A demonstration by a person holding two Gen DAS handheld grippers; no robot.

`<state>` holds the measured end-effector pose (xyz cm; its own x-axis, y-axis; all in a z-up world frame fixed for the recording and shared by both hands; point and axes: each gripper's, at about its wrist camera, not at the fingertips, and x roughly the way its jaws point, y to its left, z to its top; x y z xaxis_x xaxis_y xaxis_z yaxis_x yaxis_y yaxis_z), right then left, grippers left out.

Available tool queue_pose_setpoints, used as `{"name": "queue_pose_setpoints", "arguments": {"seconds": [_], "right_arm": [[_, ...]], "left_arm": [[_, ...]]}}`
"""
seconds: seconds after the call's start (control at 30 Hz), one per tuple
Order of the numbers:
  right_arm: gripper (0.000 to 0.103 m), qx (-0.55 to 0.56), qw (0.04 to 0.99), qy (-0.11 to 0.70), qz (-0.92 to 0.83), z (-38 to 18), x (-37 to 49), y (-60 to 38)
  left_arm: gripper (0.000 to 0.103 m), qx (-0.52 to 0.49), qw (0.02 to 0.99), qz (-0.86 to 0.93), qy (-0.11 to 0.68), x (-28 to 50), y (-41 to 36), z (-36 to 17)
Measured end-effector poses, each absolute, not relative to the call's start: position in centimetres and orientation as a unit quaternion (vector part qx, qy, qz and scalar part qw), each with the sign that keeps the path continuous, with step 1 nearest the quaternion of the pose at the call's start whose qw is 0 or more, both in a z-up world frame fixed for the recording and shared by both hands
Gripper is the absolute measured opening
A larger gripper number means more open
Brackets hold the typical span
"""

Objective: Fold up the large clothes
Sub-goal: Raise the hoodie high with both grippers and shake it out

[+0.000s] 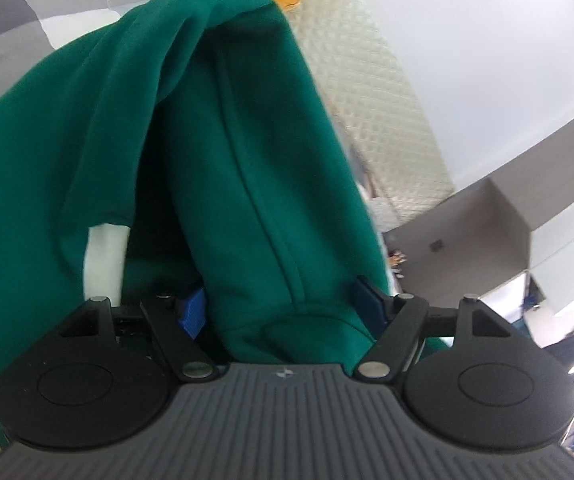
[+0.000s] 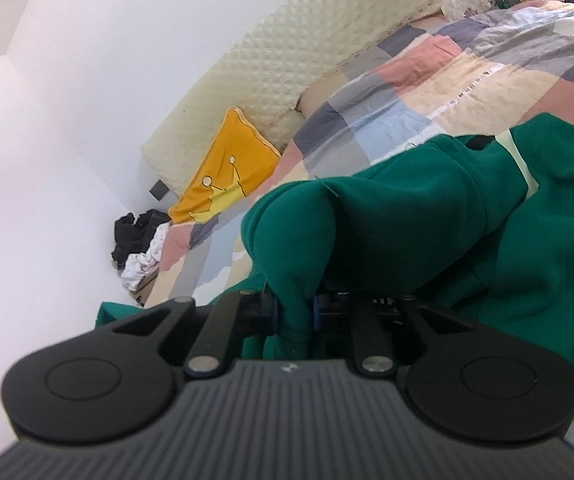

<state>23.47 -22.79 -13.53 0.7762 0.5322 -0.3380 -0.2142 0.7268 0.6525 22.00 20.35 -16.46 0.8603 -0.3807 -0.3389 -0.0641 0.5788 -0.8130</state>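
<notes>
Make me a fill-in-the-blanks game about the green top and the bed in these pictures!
1. The sweatshirt being folded is the colour ____.
2. The right gripper has its fingers shut on a fold of the ____.
3. The cushion leaning on the quilted headboard is the colour ____.
4. The bed cover has a pattern of coloured ____.

Missing words: green; sweatshirt; yellow; squares
</notes>
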Motion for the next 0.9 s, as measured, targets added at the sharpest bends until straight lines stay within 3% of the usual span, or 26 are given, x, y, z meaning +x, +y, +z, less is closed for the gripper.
{"name": "queue_pose_setpoints", "arguments": {"seconds": [0.2, 0.3, 0.47, 0.67, 0.77, 0.8, 0.83, 0.9], "right_arm": [[0.022, 0.353, 0.861, 0.289, 0.225, -15.0, 24.6, -23.7], [0.03, 0.368, 0.852, 0.296, 0.227, -15.3, 24.9, -23.7], [0.06, 0.377, 0.846, 0.299, 0.231, -15.7, 25.0, -23.5], [0.06, 0.37, 0.847, 0.298, 0.239, -15.9, 25.4, -23.3], [0.059, 0.358, 0.855, 0.293, 0.233, -15.9, 25.8, -23.0], [0.058, 0.354, 0.858, 0.293, 0.231, -16.0, 26.0, -22.9], [0.049, 0.347, 0.862, 0.293, 0.227, -16.1, 26.2, -22.7], [0.029, 0.333, 0.868, 0.293, 0.223, -16.2, 26.5, -22.4]], "left_arm": [[0.069, -0.513, 0.821, -0.147, 0.204, 22.0, 22.2, -17.5], [0.069, -0.514, 0.818, -0.147, 0.212, 22.6, 22.6, -18.3], [0.07, -0.504, 0.823, -0.135, 0.225, 23.8, 22.6, -19.3], [0.069, -0.492, 0.828, -0.117, 0.241, 24.9, 22.4, -20.3], [0.057, -0.481, 0.834, -0.102, 0.25, 25.8, 22.6, -21.0], [0.045, -0.478, 0.837, -0.095, 0.249, 25.9, 22.7, -21.2], [0.034, -0.479, 0.837, -0.091, 0.25, 25.9, 22.9, -21.4], [0.025, -0.492, 0.829, -0.097, 0.248, 25.6, 23.4, -21.8]]}}
